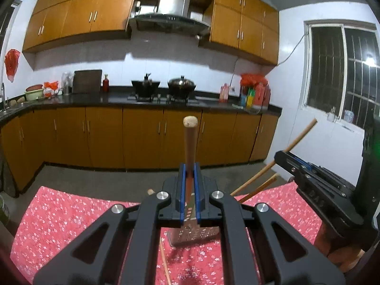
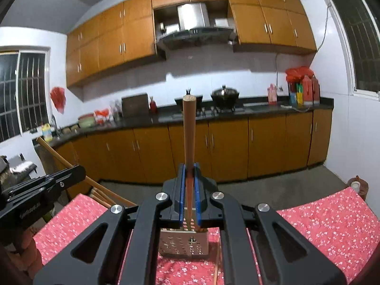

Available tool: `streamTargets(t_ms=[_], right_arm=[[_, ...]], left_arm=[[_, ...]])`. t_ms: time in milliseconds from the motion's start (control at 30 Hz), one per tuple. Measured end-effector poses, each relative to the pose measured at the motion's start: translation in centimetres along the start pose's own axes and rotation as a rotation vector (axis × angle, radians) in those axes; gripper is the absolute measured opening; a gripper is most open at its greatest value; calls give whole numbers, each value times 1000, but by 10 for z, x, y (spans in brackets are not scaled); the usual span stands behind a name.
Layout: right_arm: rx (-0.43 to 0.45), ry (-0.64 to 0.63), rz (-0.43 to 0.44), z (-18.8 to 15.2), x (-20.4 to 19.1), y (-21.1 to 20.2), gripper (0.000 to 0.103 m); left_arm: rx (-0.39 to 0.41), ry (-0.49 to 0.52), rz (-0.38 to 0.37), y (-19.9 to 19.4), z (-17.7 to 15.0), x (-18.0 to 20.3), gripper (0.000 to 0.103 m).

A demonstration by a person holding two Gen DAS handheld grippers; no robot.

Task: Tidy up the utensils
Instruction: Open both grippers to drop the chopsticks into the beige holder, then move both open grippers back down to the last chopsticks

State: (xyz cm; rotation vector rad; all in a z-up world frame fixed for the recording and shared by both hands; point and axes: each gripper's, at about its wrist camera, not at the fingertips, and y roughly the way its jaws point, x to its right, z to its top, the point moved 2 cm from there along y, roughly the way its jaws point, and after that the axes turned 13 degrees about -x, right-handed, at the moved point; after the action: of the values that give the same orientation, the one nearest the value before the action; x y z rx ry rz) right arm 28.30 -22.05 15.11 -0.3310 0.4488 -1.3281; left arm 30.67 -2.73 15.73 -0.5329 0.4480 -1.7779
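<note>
My left gripper (image 1: 189, 166) is shut on a wooden chopstick (image 1: 189, 140) that points up and away. Below it a perforated metal utensil holder (image 1: 193, 234) stands on the red flowered tablecloth (image 1: 59, 213). To the right, my right gripper (image 1: 279, 155) holds another chopstick (image 1: 301, 137) aslant. In the right wrist view the right gripper (image 2: 189, 166) is shut on its chopstick (image 2: 189, 130) above the same holder (image 2: 184, 244). The left gripper (image 2: 79, 169) appears at the left edge with its chopstick (image 2: 51, 149). More chopsticks (image 2: 104, 194) jut out beside it.
A loose chopstick (image 1: 165, 261) lies on the cloth near the holder. Beyond the table's far edge (image 2: 320, 197) is grey floor, then orange cabinets (image 1: 142, 137) under a dark counter with two woks (image 1: 181, 85). A brown object with a white cap (image 2: 357, 185) sits at the table's right corner.
</note>
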Motion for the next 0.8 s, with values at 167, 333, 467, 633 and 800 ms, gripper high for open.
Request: streamTargets(t_ms=[167, 333, 467, 633, 800], right_arm=[[-62, 13, 0, -7, 0, 16, 8], [-47, 25, 18, -5, 5, 5, 13], [-7, 48, 37, -1, 9, -13, 20], [23, 73, 19, -13, 26, -41, 20], [-74, 103, -68, -52, 56, -37, 20]], left_arm=[[-64, -27, -33, 30, -7, -6, 8], [-57, -46, -47, 28, -13, -12, 15], [-41, -57, -52, 19, -13, -16, 16], [-1, -78, -55, -10, -22, -25, 17], [-10, -99, -4, -30, -54, -40, 21]])
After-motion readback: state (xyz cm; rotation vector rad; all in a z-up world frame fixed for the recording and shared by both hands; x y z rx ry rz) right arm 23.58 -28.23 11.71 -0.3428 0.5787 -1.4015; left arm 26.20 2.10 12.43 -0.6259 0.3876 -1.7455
